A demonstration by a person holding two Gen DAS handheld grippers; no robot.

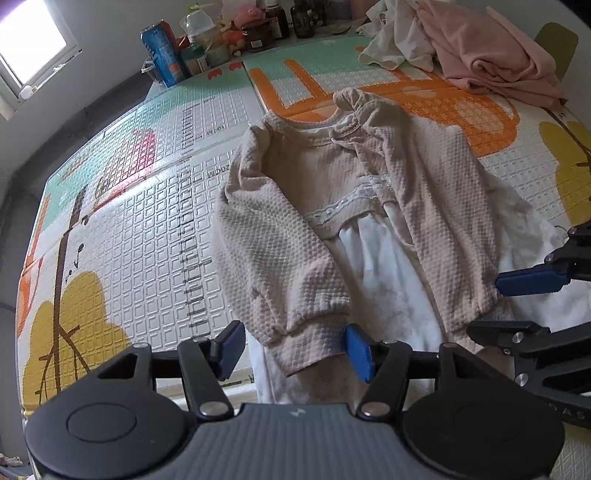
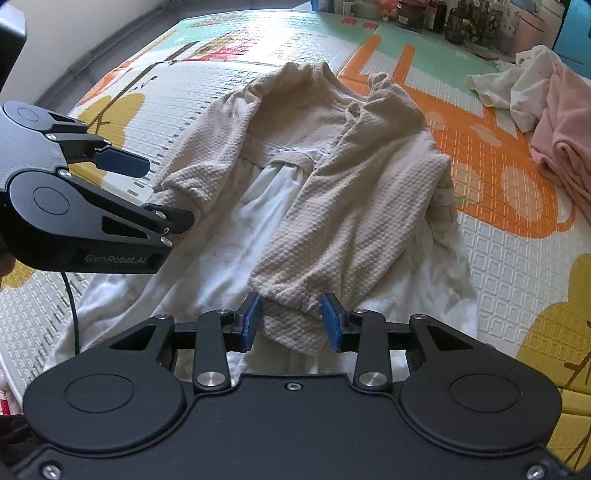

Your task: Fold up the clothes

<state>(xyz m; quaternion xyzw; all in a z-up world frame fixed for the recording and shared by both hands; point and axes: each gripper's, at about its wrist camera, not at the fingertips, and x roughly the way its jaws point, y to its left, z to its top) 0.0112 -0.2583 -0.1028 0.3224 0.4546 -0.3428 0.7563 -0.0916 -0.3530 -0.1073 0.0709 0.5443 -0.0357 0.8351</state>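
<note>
A beige waffle-knit dress (image 1: 436,206) with a white skirt (image 1: 388,280) lies flat on the play mat (image 1: 147,229), collar away from me. Both long sleeves are folded in over the front. My left gripper (image 1: 295,349) is open, its blue pads standing either side of the left sleeve's cuff (image 1: 303,332), with a gap at the left pad. My right gripper (image 2: 293,322) is open too, and the right sleeve's cuff (image 2: 291,317) lies between its pads on the skirt. Each gripper also shows in the other view: the right gripper (image 1: 517,306) and the left gripper (image 2: 155,192).
A heap of pink and white clothes (image 1: 480,55) (image 2: 554,122) sits at the mat's far right. A blue can (image 1: 162,51), jars and bottles (image 1: 280,22) line the far edge. A window (image 1: 26,40) is at the upper left. A cable (image 2: 72,306) hangs from the left gripper.
</note>
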